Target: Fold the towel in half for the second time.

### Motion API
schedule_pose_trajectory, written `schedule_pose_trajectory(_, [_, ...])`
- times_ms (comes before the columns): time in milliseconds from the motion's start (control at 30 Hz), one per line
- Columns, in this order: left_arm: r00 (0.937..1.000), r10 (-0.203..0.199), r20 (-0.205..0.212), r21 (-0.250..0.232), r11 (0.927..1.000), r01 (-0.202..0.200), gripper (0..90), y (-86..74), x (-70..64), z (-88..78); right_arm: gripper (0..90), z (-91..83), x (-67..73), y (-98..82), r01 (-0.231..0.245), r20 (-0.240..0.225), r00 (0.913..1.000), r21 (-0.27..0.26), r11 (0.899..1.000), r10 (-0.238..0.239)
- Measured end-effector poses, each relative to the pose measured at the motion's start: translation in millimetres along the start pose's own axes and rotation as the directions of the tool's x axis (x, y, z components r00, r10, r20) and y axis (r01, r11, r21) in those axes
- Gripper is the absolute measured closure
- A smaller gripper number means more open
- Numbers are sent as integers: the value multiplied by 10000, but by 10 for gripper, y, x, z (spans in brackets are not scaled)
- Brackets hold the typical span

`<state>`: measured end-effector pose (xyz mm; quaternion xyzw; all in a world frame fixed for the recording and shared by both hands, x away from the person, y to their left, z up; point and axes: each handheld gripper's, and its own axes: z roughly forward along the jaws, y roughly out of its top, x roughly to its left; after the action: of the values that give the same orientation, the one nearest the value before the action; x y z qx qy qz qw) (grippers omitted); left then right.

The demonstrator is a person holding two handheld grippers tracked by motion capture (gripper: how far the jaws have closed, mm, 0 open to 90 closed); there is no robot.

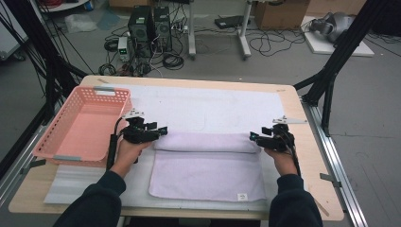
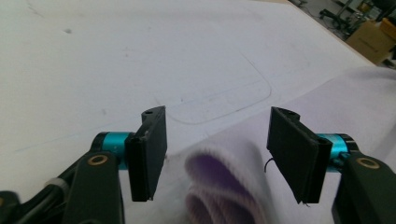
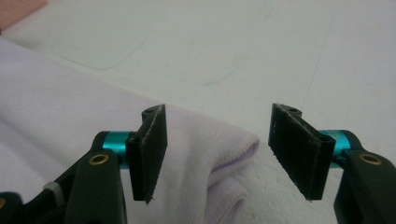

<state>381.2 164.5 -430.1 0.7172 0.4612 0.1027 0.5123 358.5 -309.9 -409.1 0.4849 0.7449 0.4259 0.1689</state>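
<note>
Lilac towel (image 1: pixel 208 165) folded: both released grippers, left (image 1: pixel 163 129) and right (image 1: pixel 253 136), should regrip the fold toward six o'clock.

Folded towel (image 1: pixel 208 165) between both open tongs.

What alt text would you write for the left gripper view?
The left gripper holds its two black jaws open on either side of a folded lilac towel, pads clear of the cloth. Behind lies a white mat.
</note>
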Motion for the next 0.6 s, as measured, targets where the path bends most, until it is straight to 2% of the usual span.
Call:
schedule_pose_trajectory(33, [9995, -322, 51, 381, 9988, 320, 432, -10, 26, 99, 355, 92, -7, 23, -99, 81, 9999, 391, 9992, 95])
schedule_pose_trajectory(67, [9995, -322, 51, 381, 9988, 320, 461, -10, 26, 99, 355, 146, -18, 28, -102, 117, 9999, 561, 9984, 96])
schedule_pose_trajectory(133, [9997, -89, 213, 931, 9956, 69, 582, -68, 28, 186, 359, 282, -39, 17, -267, 151, 9996, 1047, 9941, 253])
schedule_pose_trajectory(167, [9997, 97, 230, 1036, 9945, -121, 640, -81, 18, 196, 376, 317, -43, 9, -325, 219, 9993, 1194, 9923, 301])
schedule_pose_trajectory(233, [9987, 419, 280, 1013, 9939, -446, 816, -82, 2, 186, 505, 382, -59, -13, -373, 194, 9992, 1523, 9876, 347])
schedule_pose_trajectory(267, [9985, 460, 289, 909, 9947, -484, 837, -75, -5, 175, 606, 397, -66, -20, -309, 74, 9995, 1643, 9859, 301])
schedule_pose_trajectory(300, [9985, 460, 289, 909, 9947, -484, 843, -75, -5, 175, 606, 397, -66, -20, -309, 74, 9995, 1643, 9859, 301])
schedule_pose_trajectory(333, [9982, 509, 308, 696, 9962, -529, 843, -62, -16, 152, 723, 403, -69, -23, -233, -167, 9995, 1698, 9852, 265])
schedule_pose_trajectory(367, [9984, 419, 379, 492, 9978, -437, 846, -50, -27, 129, 821, 372, -25, -2, 208, -305, 9994, 1519, 9882, -163])
schedule_pose_trajectory(400, [9973, 519, 525, 142, 9985, -527, 846, -29, -50, 67, 823, 350, -2, 8, 334, -280, 9992, 1423, 9893, -297])
schedule_pose_trajectory(467, [9958, 603, 684, -142, 9981, -594, 846, -17, -87, -9, 822, 269, 40, 18, 707, -250, 9973, 1034, 9921, -685])
schedule_pose_trajectory(533, [9948, 673, 763, -263, 9975, -654, 846, -21, -109, -48, 821, 165, 73, -4, 845, -305, 9961, 614, 9945, -827])
schedule_pose_trajectory(600, [9903, 970, 999, -482, 9945, -925, 846, -61, -180, -158, 818, 53, 99, -57, 983, -373, 9945, 226, 9949, -974])
